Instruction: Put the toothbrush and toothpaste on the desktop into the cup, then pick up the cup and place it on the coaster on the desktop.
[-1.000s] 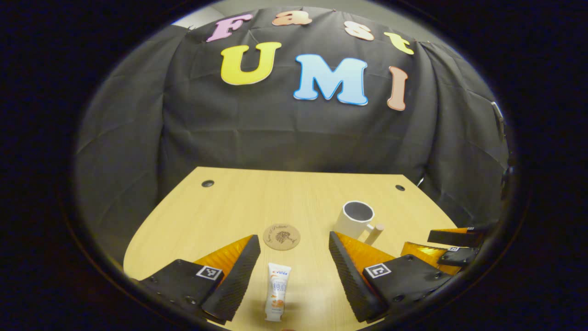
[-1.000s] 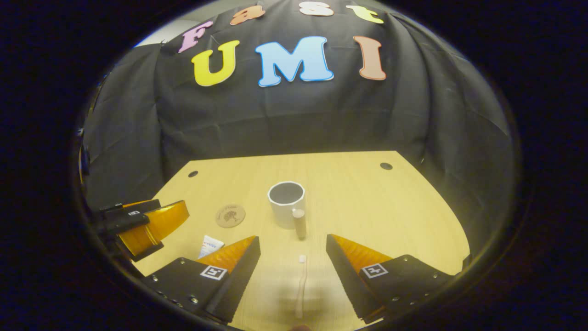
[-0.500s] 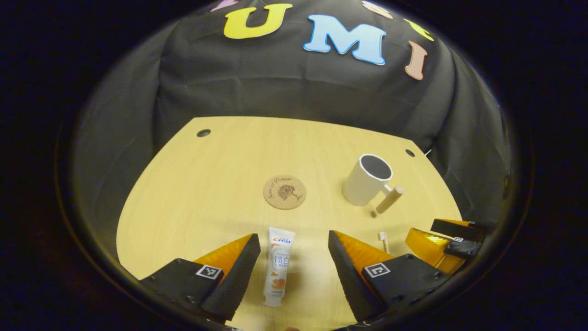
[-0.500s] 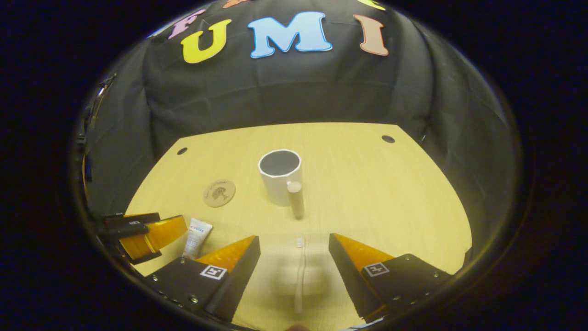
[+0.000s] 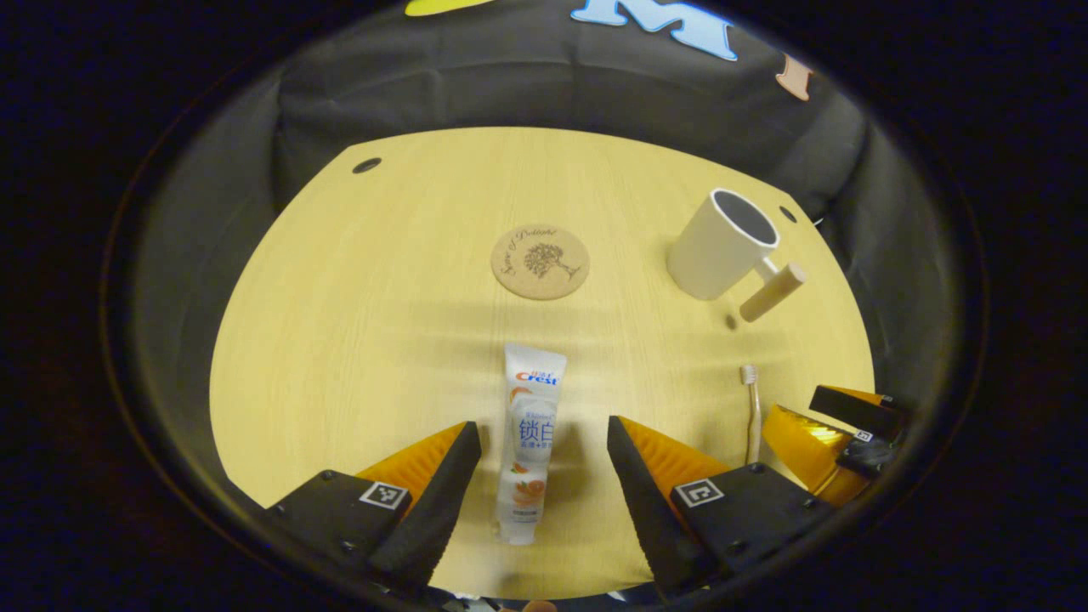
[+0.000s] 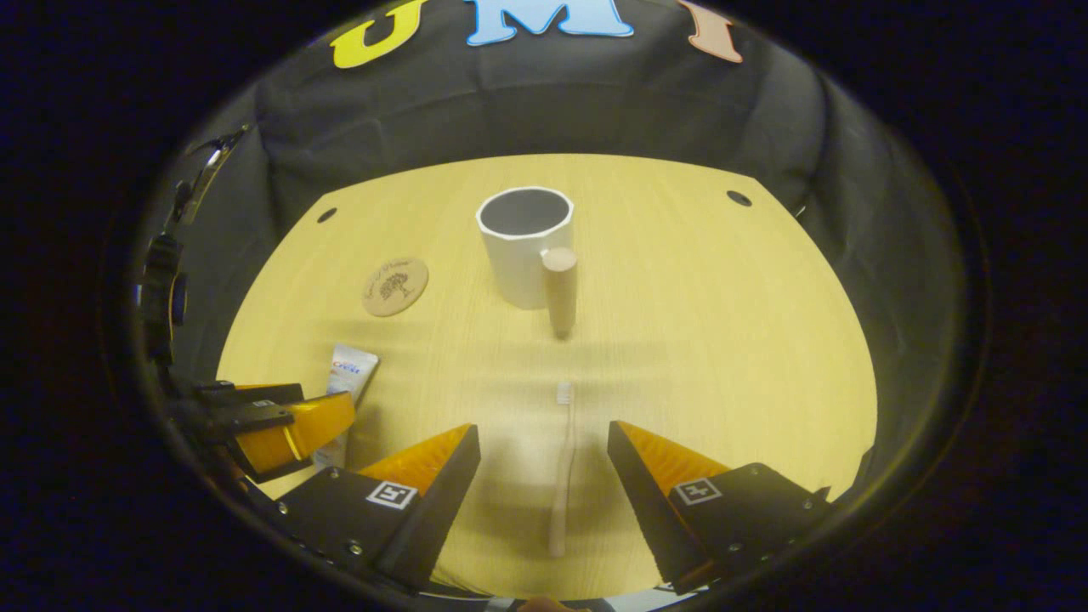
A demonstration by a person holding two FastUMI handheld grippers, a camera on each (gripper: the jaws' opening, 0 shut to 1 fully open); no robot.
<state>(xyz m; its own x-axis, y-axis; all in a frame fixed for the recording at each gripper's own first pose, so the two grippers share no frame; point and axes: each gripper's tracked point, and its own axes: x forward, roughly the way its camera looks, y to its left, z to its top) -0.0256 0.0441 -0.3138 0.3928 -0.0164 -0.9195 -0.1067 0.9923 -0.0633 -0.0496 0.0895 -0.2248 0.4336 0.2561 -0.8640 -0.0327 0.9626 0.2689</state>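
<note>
Left claw: the left claw (image 5: 544, 442) is wide open and holds nothing. Its two fingers are on each side of the toothpaste, not touching it.
Right claw: the right claw (image 6: 544, 442) is wide open too, with nothing in it. Its fingers are on each side of the toothbrush, with a gap on both sides.
Toothpaste: the toothpaste (image 5: 529, 442) lies flat near the front edge of the surface (image 5: 357, 340), cap toward that edge.
Toothbrush: the toothbrush (image 6: 561, 467) lies flat near the front edge, its brush end pointing at the cup.
Cup: the cup (image 6: 523, 246) stands up, open and empty, toward the back of the surface. Its wooden handle (image 6: 560, 289) points to the front.
Coaster: the coaster (image 6: 395, 286) lies flat beside the cup, apart from it, nothing on it.
Open room: there is lots of bare wood between the cup, the coaster and the side edges.
</note>
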